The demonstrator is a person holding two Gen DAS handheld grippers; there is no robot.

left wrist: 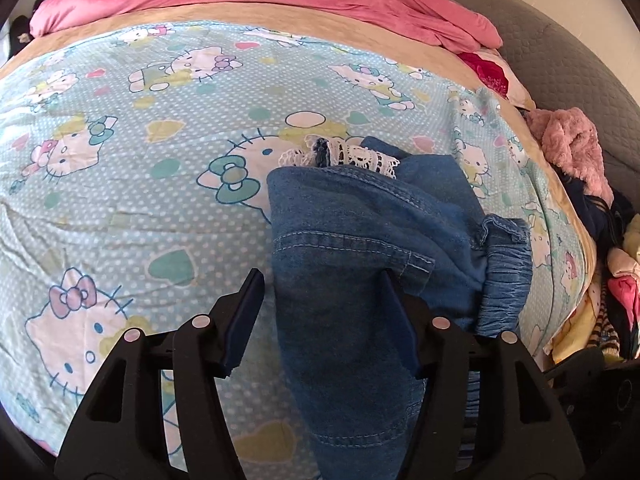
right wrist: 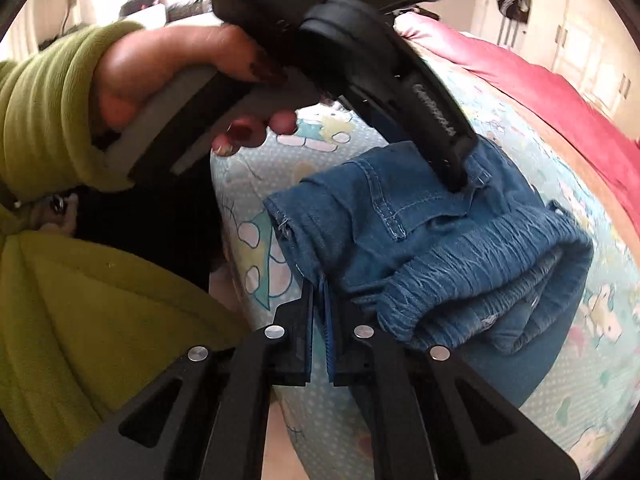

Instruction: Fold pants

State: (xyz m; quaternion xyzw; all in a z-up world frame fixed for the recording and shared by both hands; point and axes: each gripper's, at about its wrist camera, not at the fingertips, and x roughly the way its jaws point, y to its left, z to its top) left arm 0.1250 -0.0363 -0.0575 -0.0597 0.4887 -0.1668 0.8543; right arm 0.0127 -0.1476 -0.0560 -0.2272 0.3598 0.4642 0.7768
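I find the pants [left wrist: 360, 232] bunched in a rough fold on the bedsheet [left wrist: 120, 160]. My left gripper [left wrist: 320, 312] has its fingers spread wide over the denim, gripping nothing. My right gripper [right wrist: 318, 312] has its fingers nearly together, pinching a denim edge. Denim is soft, light and limp; I judge the elastic waistband [right wrist: 480, 264] the firmest hold.

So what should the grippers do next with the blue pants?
Probably close the left hand-held gripper on the pants. Its jaws are open around the fabric, while the right hand-held gripper already pinches an edge, and the pants lie bunched on the bedsheet.
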